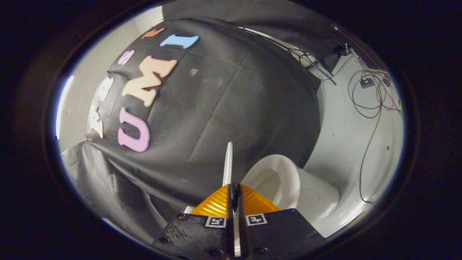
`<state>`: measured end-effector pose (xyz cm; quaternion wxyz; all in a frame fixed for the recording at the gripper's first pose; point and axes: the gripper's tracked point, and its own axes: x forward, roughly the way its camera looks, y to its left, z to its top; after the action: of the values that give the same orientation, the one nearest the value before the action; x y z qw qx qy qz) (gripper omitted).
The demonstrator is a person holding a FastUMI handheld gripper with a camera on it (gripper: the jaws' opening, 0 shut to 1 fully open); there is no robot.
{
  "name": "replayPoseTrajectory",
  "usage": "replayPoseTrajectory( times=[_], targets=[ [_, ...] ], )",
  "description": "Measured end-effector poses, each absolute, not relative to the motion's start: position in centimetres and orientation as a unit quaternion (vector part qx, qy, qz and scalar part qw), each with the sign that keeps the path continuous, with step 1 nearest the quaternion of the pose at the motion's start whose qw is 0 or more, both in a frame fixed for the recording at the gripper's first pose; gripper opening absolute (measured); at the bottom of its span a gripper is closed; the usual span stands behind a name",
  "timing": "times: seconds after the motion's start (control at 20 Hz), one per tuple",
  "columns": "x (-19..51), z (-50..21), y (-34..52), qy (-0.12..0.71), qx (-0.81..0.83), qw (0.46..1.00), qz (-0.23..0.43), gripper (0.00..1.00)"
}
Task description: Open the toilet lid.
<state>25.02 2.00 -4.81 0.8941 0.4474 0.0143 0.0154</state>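
Hanging at far left, black cloth wall, draped and creased, spreading across behind everything. Clamped together at centre, the gripper, orange ribbed fingers pressed from both sides on the thin edge of the toilet lid. Seen edge-on, that white lid, a narrow sliver rising straight up from between the fingertips and reaching beyond them toward the cloth, raised well clear of the bowl. Lower down, between the black finger mounts, more of the same white edge showing in the slit. Just right of the fingers and slightly beyond them, the toilet bowl, white, rim uncovered and hollow open to view, tilted in this view alongside the upright lid. Farther right, white floor, pale and smooth around the toilet's base. At far right, loose cables looping over the floor, with a small dark box among them, well apart from the bowl.
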Motion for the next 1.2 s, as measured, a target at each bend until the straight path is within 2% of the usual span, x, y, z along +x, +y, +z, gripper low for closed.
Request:
replayPoseTrajectory(
  times=[0.5, 1.2],
  targets=[
    [25.8, 2.9, 9.1, 0.031, 0.284, 0.958, 0.018, 0.06],
    [25.6, 8.7, 19.4, 0.045, 0.104, 0.994, -0.006, 0.09]
  ],
)
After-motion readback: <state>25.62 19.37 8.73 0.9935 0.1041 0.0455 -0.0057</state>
